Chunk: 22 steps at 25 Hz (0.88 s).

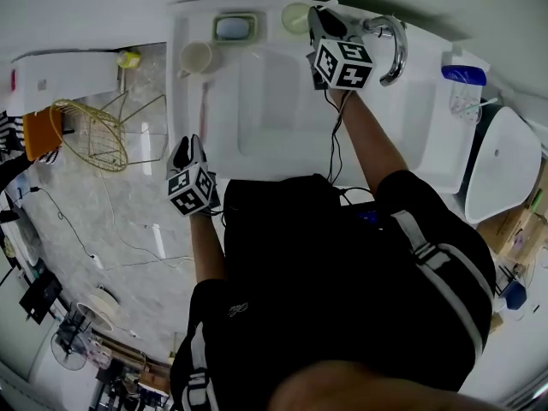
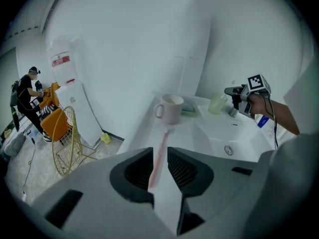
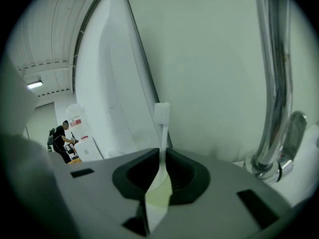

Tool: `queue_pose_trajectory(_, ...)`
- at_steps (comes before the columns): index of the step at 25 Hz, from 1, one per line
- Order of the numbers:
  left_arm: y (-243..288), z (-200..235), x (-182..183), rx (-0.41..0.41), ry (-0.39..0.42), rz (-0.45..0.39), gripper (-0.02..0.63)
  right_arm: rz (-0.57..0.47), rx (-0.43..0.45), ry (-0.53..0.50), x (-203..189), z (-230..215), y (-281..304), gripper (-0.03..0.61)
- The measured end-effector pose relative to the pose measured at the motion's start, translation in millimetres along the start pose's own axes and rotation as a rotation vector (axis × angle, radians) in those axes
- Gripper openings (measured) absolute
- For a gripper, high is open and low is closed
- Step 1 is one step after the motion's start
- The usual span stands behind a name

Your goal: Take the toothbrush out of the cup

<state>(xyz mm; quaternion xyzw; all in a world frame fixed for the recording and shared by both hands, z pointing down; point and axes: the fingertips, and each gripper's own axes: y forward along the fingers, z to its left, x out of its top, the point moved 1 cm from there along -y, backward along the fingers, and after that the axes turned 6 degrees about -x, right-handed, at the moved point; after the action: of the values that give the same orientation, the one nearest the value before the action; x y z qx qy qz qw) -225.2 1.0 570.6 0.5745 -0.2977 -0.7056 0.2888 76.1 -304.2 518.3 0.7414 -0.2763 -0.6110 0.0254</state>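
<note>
Right gripper view: the right gripper (image 3: 163, 151) has its fingers pinched on a white toothbrush (image 3: 162, 114) beside the faucet (image 3: 273, 83). The left gripper (image 2: 160, 148) has its fingers apart.

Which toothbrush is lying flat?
The pink toothbrush, flat on the sink ledge before the mug; the white toothbrush stands upright in the right claw.

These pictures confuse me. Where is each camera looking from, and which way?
Head view: on head, looks down at sink; torso, arms show.
Left gripper view: on left gripper, faces mug; its jaws show.
Right gripper view: on right gripper, faces wall; jaws grip white toothbrush.
Head and left gripper views share the mug.
</note>
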Motion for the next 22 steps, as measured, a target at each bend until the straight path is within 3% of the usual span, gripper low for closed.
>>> queue_pose_trajectory(14,-1.6,2.3,16.3,-0.048,0.045,-0.071,0.094,-0.143,0.068,-0.093,48.5,37.0,-33.0,0.046)
queue_pose_trajectory(22,-3.5,7.5,22.0,-0.07,0.054,-0.096,0.091,-0.189,0.207,-0.155,61.7,98.2,-57.9,0.046)
